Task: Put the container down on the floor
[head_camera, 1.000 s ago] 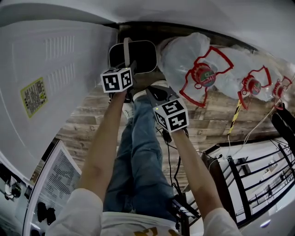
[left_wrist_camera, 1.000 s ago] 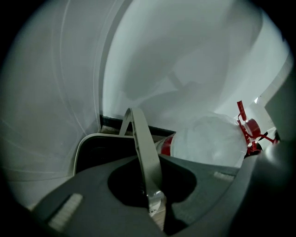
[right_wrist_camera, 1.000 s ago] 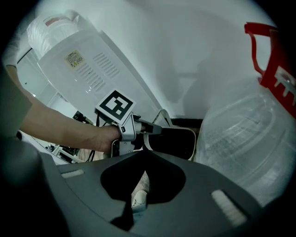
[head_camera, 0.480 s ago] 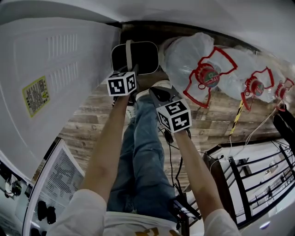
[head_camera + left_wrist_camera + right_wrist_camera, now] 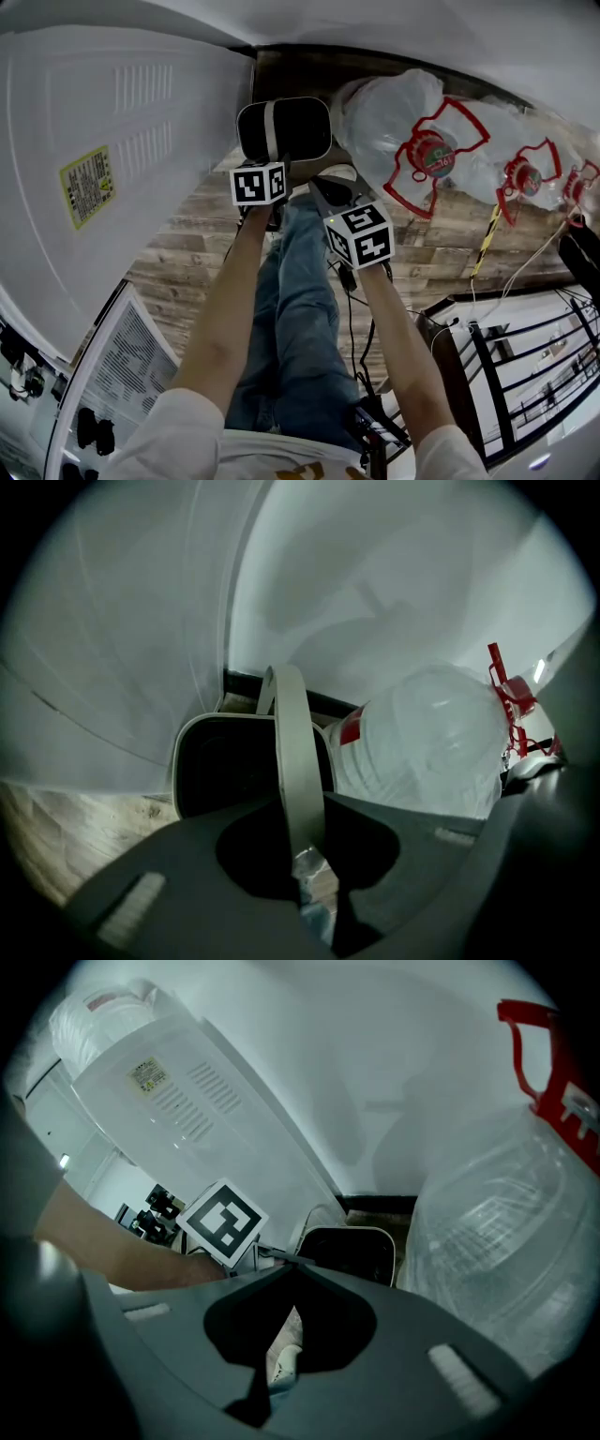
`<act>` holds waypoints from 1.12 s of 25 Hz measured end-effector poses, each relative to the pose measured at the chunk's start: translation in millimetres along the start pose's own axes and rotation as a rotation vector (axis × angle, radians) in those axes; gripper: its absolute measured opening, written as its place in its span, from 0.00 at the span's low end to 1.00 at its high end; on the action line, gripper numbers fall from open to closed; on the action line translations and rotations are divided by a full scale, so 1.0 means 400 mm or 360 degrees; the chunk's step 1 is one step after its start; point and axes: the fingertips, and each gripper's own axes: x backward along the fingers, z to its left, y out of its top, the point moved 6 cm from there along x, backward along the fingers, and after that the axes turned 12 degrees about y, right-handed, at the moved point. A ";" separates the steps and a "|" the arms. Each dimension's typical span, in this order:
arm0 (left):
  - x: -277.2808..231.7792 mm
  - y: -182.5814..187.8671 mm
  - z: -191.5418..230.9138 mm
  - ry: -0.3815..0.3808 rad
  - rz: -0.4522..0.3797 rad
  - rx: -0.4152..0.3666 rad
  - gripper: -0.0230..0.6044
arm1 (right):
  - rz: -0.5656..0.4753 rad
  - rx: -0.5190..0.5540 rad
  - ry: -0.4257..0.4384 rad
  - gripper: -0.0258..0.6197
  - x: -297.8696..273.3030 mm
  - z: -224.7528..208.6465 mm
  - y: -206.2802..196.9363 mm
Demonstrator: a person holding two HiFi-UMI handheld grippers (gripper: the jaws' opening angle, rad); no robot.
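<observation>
While the left gripper [image 5: 305,860] is clamped on the upright handle [image 5: 292,752] of the container [image 5: 305,131], just left of the water bottle [image 5: 389,117], and the right gripper [image 5: 286,1265] is closed on nothing, contact with the floor [image 5: 187,244] is unconfirmed and release likely remains.

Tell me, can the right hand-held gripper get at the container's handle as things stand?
Probably not yet: the right hand-held gripper is shut, and the left hand-held gripper already clamps the handle near its middle. The container itself is just ahead, with nothing between.
</observation>
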 end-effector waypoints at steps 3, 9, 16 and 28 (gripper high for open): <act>0.008 -0.003 0.025 0.0053 0.0001 0.0005 0.09 | -0.0018 -0.0010 -0.0016 0.08 -0.007 0.006 -0.003; 0.016 -0.005 0.059 0.0124 0.0039 -0.0032 0.12 | 0.0041 0.0035 -0.0041 0.08 -0.007 0.019 -0.022; 0.026 -0.028 0.137 0.0305 0.0101 0.0011 0.16 | 0.0057 0.0031 -0.0046 0.08 -0.022 0.031 -0.017; 0.031 -0.056 0.220 0.0477 0.0190 -0.0062 0.24 | 0.0103 0.0075 -0.0045 0.08 -0.047 0.032 0.007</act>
